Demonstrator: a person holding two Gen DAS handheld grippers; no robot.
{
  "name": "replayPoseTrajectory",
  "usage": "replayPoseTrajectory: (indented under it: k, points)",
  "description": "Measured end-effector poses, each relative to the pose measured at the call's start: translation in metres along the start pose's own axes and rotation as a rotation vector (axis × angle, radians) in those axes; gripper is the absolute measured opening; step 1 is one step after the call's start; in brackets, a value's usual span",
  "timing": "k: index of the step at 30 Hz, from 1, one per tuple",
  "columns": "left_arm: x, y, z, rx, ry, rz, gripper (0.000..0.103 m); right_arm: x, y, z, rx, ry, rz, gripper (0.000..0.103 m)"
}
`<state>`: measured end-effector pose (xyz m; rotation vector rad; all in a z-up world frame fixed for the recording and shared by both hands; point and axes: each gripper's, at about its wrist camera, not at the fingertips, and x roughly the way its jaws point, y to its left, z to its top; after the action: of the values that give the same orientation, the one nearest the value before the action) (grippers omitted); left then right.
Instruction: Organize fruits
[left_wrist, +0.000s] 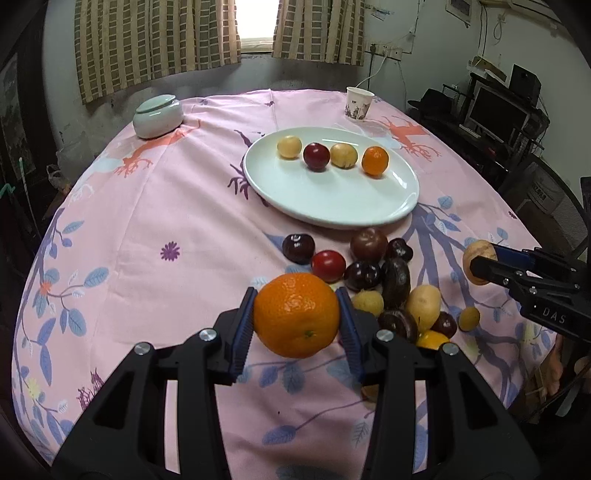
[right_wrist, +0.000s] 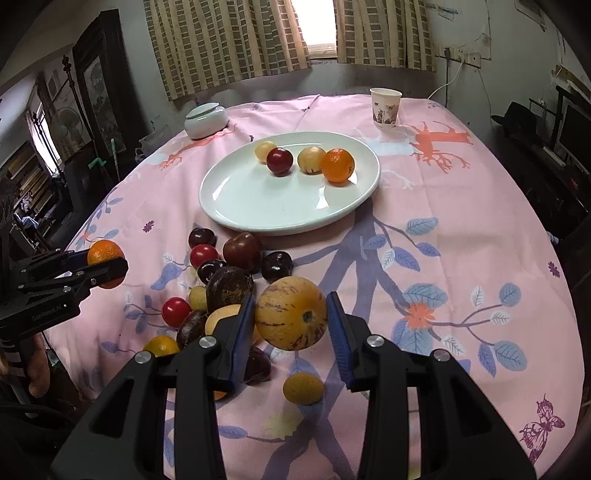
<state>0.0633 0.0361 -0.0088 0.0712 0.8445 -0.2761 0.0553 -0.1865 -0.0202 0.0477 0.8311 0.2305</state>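
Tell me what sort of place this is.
Probably a lived-in home room: a round table under a pink floral tablecloth, checked brown curtains at a window, and a cluttered computer desk.

Lidded jar (left_wrist: 158, 116) at the surface's far left corner; paper cup (left_wrist: 358, 103) far right of it; curtains (left_wrist: 155, 40) behind.

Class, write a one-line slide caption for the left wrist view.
Left hand-held gripper holds an orange above loose fruit; four fruits line the white plate.
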Motion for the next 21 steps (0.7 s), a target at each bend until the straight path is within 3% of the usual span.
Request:
replayPoseTrajectory:
  k: [6,10,15,21]
  points:
    - [0.02,0.001,0.055,0.034,-0.017,0.008,0.043,0.01,-0.002,0.04,-0.049,-0.027,-0.008,0.039]
    - [0.052,0.002,0.099,0.061,-0.023,0.045,0.043,0.039,-0.005,0.082,-0.071,-0.015,0.027,0.039]
    - [0.116,0.01,0.144,0.031,0.038,0.065,0.043,0.097,0.005,0.126,-0.141,0.033,0.054,0.039]
    - [0.168,0.018,0.161,0.012,0.116,0.074,0.043,0.145,0.011,0.141,-0.203,0.101,0.049,0.039]
